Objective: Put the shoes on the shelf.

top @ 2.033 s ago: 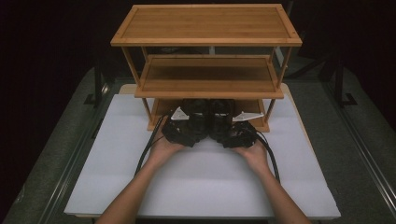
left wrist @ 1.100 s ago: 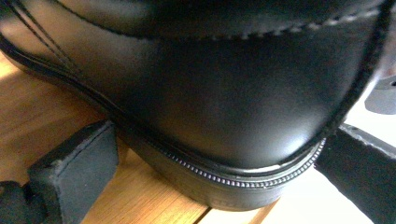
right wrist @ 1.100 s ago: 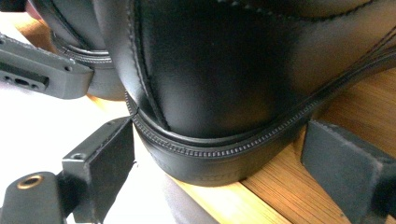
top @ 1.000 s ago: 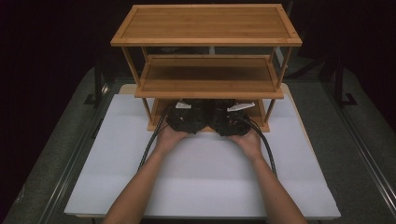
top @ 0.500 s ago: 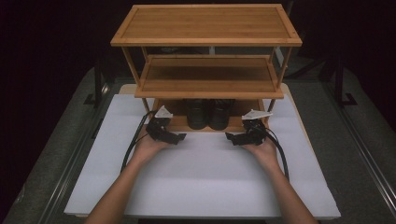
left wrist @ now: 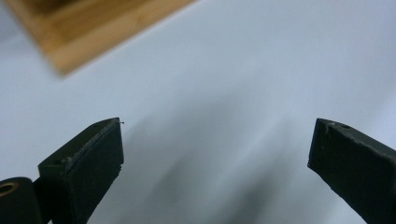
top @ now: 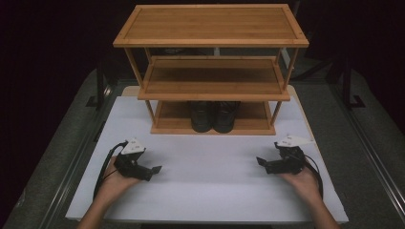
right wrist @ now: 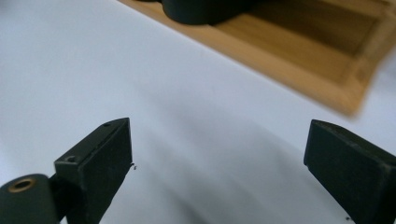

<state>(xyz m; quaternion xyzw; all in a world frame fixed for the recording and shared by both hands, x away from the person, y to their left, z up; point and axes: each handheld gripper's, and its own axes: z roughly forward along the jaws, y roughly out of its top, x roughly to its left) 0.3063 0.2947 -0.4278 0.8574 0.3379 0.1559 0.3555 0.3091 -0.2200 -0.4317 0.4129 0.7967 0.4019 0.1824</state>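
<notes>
Dark room all round, white tabletop [top: 210, 191] lit in the middle, grey floor strips either side. Wooden 3-tier shoe rack [top: 212, 67] stands at the far edge of the tabletop.

Pair of black shoes [top: 215, 116] sits side by side on the rack's bottom shelf, toes toward the person, roughly centred. From the right gripper view the shoe toes [right wrist: 205, 8] are ahead and left of the jaws, resting on the shelf board [right wrist: 299, 60]. Left gripper view catches a corner of the rack base [left wrist: 88, 32] ahead and to its left.

Left gripper [top: 155, 171]: jaws wide apart, nothing between them, low over bare tabletop, hand under it. Right gripper [top: 261, 163]: same, wide and empty, jaws pointing inward toward the left one. Both are well apart from each other and well short of the rack; shoes lie ahead of and between the 2 grippers.

Judgement on the step: shoes look placed, top 2 shelves bare, both grippers clear of the rack. Reads as the end of the put-away, or a rest pose between items. No other shoes visible on the tabletop.

Next move, if anything: nothing left to grasp nearby, so either park the grippers on the tabletop or reach for new stock from outside the lit area. If the pair needs squaring up, approach low, under the middle shelf lip, jaws kept wide.
</notes>
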